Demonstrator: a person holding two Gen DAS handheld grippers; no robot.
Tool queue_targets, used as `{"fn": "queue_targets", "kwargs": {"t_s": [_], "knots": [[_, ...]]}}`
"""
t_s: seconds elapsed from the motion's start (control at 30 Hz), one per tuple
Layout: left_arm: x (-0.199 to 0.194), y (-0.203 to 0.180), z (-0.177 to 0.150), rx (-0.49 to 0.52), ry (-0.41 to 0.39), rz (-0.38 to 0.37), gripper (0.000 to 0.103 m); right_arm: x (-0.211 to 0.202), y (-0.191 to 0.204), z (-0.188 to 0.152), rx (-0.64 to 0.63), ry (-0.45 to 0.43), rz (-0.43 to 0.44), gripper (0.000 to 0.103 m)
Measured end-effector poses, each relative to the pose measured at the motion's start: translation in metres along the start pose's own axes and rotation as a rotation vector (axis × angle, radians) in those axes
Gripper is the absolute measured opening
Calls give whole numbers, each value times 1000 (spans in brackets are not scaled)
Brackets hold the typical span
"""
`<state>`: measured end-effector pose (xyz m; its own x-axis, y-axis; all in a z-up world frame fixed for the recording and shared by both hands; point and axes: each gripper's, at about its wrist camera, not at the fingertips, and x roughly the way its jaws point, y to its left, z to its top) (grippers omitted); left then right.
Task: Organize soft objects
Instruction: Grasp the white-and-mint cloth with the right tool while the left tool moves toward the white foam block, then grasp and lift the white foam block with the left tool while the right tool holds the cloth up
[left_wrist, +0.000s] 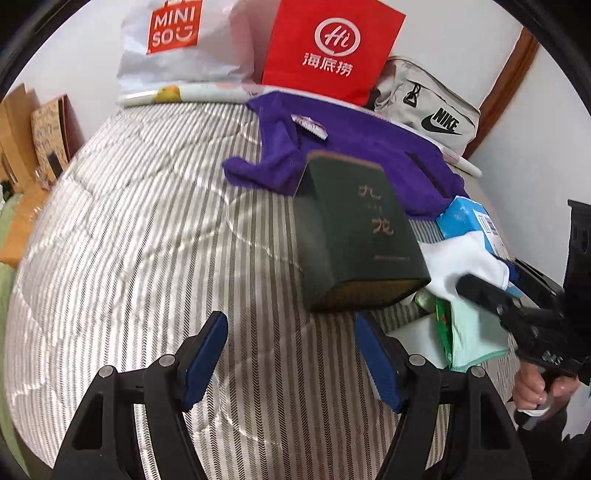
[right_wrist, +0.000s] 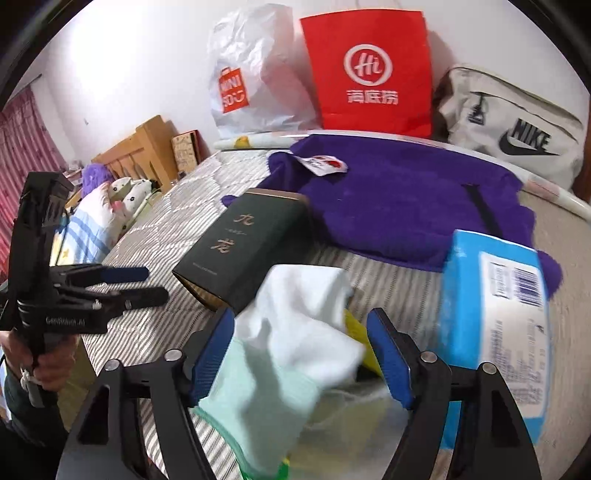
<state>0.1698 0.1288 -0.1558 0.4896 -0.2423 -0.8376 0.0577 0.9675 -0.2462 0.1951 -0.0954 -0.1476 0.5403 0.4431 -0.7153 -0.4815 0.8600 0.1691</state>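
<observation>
A white and mint-green sock (right_wrist: 295, 354) lies on the striped mattress (left_wrist: 129, 229) between the open jaws of my right gripper (right_wrist: 301, 332); it also shows in the left wrist view (left_wrist: 469, 280). I cannot tell if the pads touch it. A purple towel (right_wrist: 406, 206) lies behind, also seen in the left wrist view (left_wrist: 354, 147). My left gripper (left_wrist: 291, 328) is open and empty above the mattress, just in front of a dark green box (left_wrist: 358, 232). In the right wrist view the left gripper (right_wrist: 155, 284) is at the left.
The dark green box (right_wrist: 243, 251) lies left of the sock, a light blue box (right_wrist: 495, 317) right of it. A Miniso bag (left_wrist: 177, 40), a red paper bag (left_wrist: 328, 48) and a Nike bag (left_wrist: 432, 110) stand against the wall. Pillows (right_wrist: 96, 214) lie at the left.
</observation>
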Motion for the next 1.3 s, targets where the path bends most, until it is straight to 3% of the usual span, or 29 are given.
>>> {"fn": "queue_targets", "kwargs": {"t_s": [0.07, 0.1, 0.23, 0.53, 0.77, 0.93, 1.0, 1.1, 1.3], "knots": [[3, 1, -2, 3, 10, 14, 70, 2, 3, 3, -25, 7, -6, 18], [4, 2, -2, 1, 10, 13, 70, 1, 3, 5, -26, 7, 10, 14], [-2, -2, -5, 4, -8, 4, 70, -22, 5, 14, -22, -75, 46, 13], [-25, -32, -13, 61, -49, -18, 70, -91, 2, 20, -2, -212, 31, 13], [-27, -72, -31, 156, -38, -15, 70, -132, -17, -22, 34, -222, -24, 13], [-16, -87, -54, 239, -30, 65, 70, -153, -31, -57, 68, -216, -56, 13], [-11, -89, -60, 256, -28, 75, 78, -157, -35, -67, 80, -212, -62, 13], [2, -94, -64, 271, -14, 118, 78, -158, -42, -80, 111, -211, -69, 13], [16, -111, -61, 313, -18, 128, 78, -155, -53, -96, 160, -192, -60, 13]]}}
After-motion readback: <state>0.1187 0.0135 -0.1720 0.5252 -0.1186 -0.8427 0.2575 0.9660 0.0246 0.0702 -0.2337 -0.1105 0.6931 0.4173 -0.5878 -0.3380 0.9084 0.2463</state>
